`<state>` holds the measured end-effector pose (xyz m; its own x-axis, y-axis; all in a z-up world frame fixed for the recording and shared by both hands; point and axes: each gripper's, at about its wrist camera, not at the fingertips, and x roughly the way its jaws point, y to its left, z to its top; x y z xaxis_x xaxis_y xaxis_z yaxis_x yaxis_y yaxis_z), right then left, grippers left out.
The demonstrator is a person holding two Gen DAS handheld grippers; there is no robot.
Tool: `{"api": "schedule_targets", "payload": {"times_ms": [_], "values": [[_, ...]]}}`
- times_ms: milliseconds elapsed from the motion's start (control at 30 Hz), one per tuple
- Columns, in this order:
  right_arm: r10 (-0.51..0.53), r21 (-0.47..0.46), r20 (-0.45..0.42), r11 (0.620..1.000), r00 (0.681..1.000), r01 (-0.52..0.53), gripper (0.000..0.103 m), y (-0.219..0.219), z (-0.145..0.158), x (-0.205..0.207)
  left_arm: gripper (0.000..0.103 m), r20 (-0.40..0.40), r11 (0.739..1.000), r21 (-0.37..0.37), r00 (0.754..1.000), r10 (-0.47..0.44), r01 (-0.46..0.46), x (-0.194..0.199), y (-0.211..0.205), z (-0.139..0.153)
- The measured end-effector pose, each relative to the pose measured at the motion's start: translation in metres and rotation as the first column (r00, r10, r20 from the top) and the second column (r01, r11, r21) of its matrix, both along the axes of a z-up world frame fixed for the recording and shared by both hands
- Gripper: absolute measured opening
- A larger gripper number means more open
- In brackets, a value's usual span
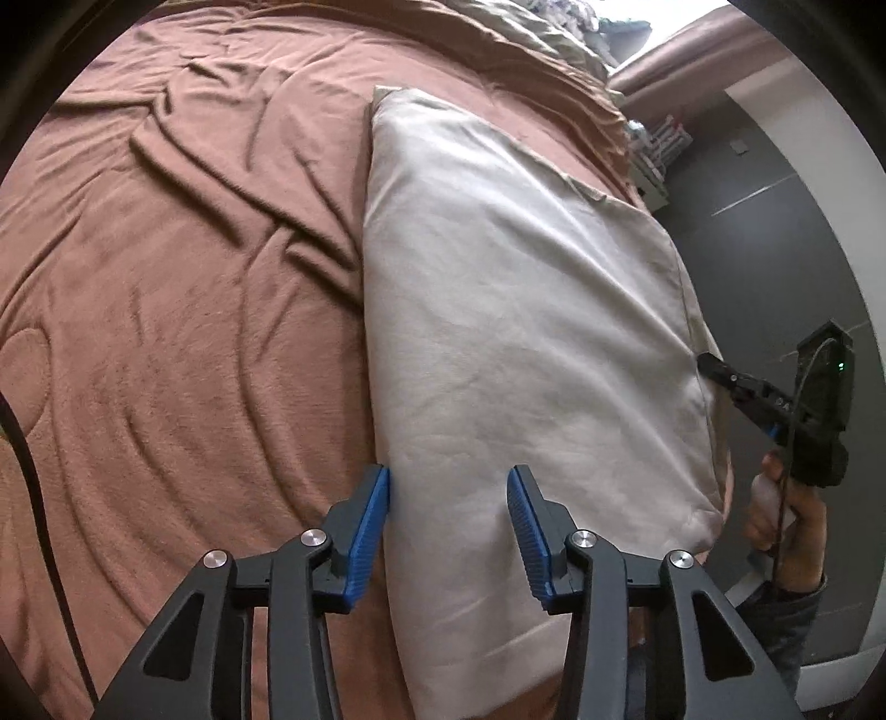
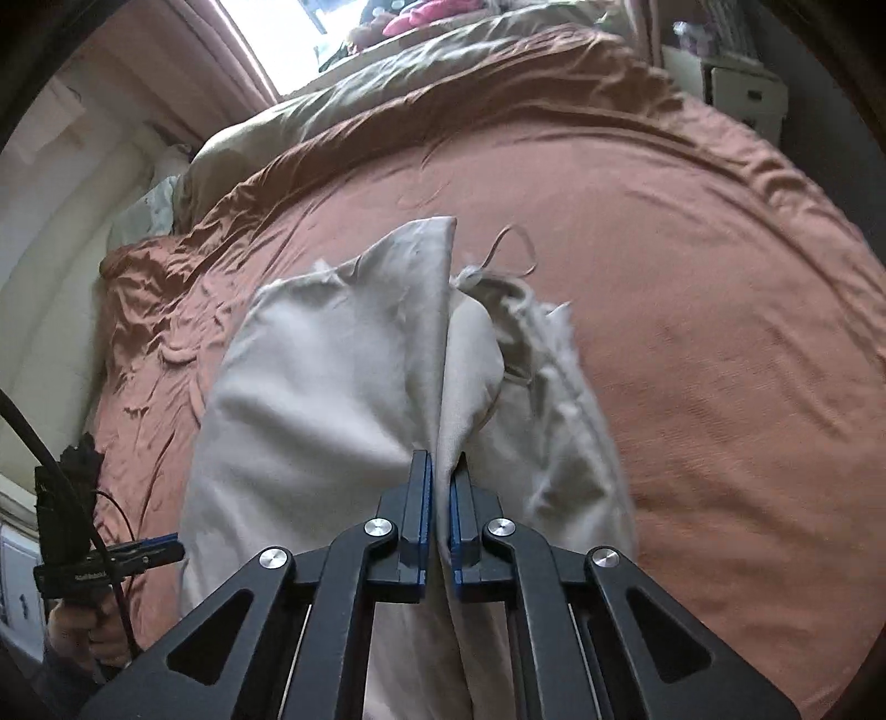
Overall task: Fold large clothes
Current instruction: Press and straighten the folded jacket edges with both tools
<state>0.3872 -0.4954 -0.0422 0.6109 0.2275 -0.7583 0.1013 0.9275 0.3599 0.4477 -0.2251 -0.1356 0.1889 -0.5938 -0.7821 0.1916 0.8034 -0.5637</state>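
A large beige garment (image 1: 515, 310) lies folded lengthwise on a pink-brown bedspread (image 1: 183, 277). My left gripper (image 1: 448, 487) is open just above the garment's near end, its left finger at the cloth's left edge. My right gripper (image 2: 441, 471) is shut on a raised fold of the same garment (image 2: 332, 399), pinching the cloth between its blue pads. A drawstring (image 2: 515, 249) trails from the garment's far end. The right gripper also shows in the left wrist view (image 1: 714, 368) at the garment's right edge. The left gripper shows in the right wrist view (image 2: 166, 548) at the cloth's left side.
The bedspread (image 2: 692, 304) covers the bed. A crumpled olive blanket (image 2: 387, 88) lies at the far end under a bright window (image 2: 277, 33). White storage boxes (image 2: 742, 94) stand beyond the bed. A dark wall (image 1: 775, 221) runs along the bed's right side.
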Motion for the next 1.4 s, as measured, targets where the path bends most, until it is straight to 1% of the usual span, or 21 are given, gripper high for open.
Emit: {"api": "schedule_targets", "payload": {"times_ms": [100, 233, 367, 500, 567, 600, 633, 667, 700, 733, 767, 833, 933, 1100, 1233, 1333, 1400], "values": [[-0.026, -0.023, -0.006, 0.999, 1.0, 0.026, 0.002, -0.006, -0.004, -0.013, 0.046, 0.009, 0.999, -0.035, 0.999, -0.031, 0.032, -0.003, -0.01, 0.009], [-0.069, 0.004, -0.047, 0.998, 0.997, 0.069, 0.002, -0.013, -0.027, -0.019, 0.046, 0.017, 0.994, -0.073, 0.997, -0.078, 0.079, -0.003, -0.029, 0.017], [-0.099, 0.024, -0.069, 0.995, 0.993, 0.1, 0.001, -0.02, -0.042, -0.019, 0.046, 0.025, 0.995, -0.053, 0.996, -0.086, 0.087, 0.0, -0.038, 0.017], [-0.083, -0.008, -0.075, 0.997, 0.994, 0.082, 0.002, -0.015, -0.032, -0.013, 0.047, 0.024, 0.997, -0.035, 0.997, -0.068, 0.069, 0.007, -0.03, 0.016], [-0.073, -0.006, -0.083, 0.997, 0.994, 0.073, 0.006, -0.015, -0.025, -0.014, 0.052, 0.03, 0.999, -0.007, 0.998, -0.052, 0.052, 0.013, -0.026, 0.014], [-0.066, 0.001, -0.085, 0.998, 0.994, 0.066, 0.007, -0.015, -0.02, -0.014, 0.058, 0.032, 0.999, 0.005, 0.998, -0.045, 0.044, 0.014, -0.024, 0.013], [-0.06, 0.006, -0.079, 0.998, 0.995, 0.06, 0.012, -0.019, -0.017, -0.014, 0.062, 0.036, 0.999, 0.016, 0.999, -0.032, 0.031, 0.018, -0.022, 0.012], [-0.057, 0.008, -0.071, 0.998, 0.996, 0.057, 0.032, -0.026, -0.016, -0.013, 0.064, 0.035, 1.0, 0.016, 0.999, -0.017, 0.016, 0.02, -0.021, 0.01], [-0.054, 0.015, -0.06, 0.998, 0.997, 0.055, 0.049, -0.031, -0.013, -0.015, 0.067, 0.03, 1.0, 0.012, 1.0, -0.003, 0.003, 0.024, -0.019, 0.008], [-0.054, 0.034, -0.041, 0.998, 0.998, 0.056, 0.076, -0.036, -0.01, -0.017, 0.068, 0.027, 1.0, 0.01, 1.0, 0.006, -0.007, 0.027, -0.018, 0.006], [-0.057, 0.045, -0.026, 0.997, 0.998, 0.058, 0.078, -0.042, -0.01, -0.018, 0.068, 0.027, 1.0, 0.01, 1.0, 0.012, -0.013, 0.028, -0.016, 0.004], [-0.042, 0.095, -0.011, 0.995, 0.999, 0.043, 0.078, -0.051, -0.013, -0.019, 0.068, 0.033, 1.0, 0.022, 0.999, 0.019, -0.02, 0.035, -0.017, 0.002], [-0.022, 0.179, -0.024, 0.983, 0.999, 0.026, 0.078, -0.068, -0.031, -0.015, 0.068, 0.032, 0.999, 0.029, 0.999, 0.027, -0.028, 0.042, -0.021, -0.002], [0.026, 0.361, -0.057, 0.933, 0.998, -0.003, 0.078, -0.094, -0.072, 0.004, 0.068, 0.046, 0.999, 0.044, 0.998, 0.031, -0.033, 0.052, -0.027, -0.004], [0.033, 0.43, -0.069, 0.903, 0.997, 0.0, 0.078, -0.11, -0.092, 0.021, 0.068, 0.06, 0.998, 0.057, 0.998, 0.028, -0.031, 0.063, -0.034, -0.004], [0.077, 0.481, -0.053, 0.876, 0.996, -0.042, 0.078, -0.115, -0.101, 0.036, 0.068, 0.066, 0.997, 0.067, 0.997, 0.033, -0.037, 0.073, -0.04, -0.005], [0.112, 0.52, -0.039, 0.851, 0.993, -0.076, 0.078, -0.119, -0.107, 0.047, 0.068, 0.074, 0.996, 0.072, 0.997, 0.039, -0.044, 0.079, -0.042, -0.006]]}}
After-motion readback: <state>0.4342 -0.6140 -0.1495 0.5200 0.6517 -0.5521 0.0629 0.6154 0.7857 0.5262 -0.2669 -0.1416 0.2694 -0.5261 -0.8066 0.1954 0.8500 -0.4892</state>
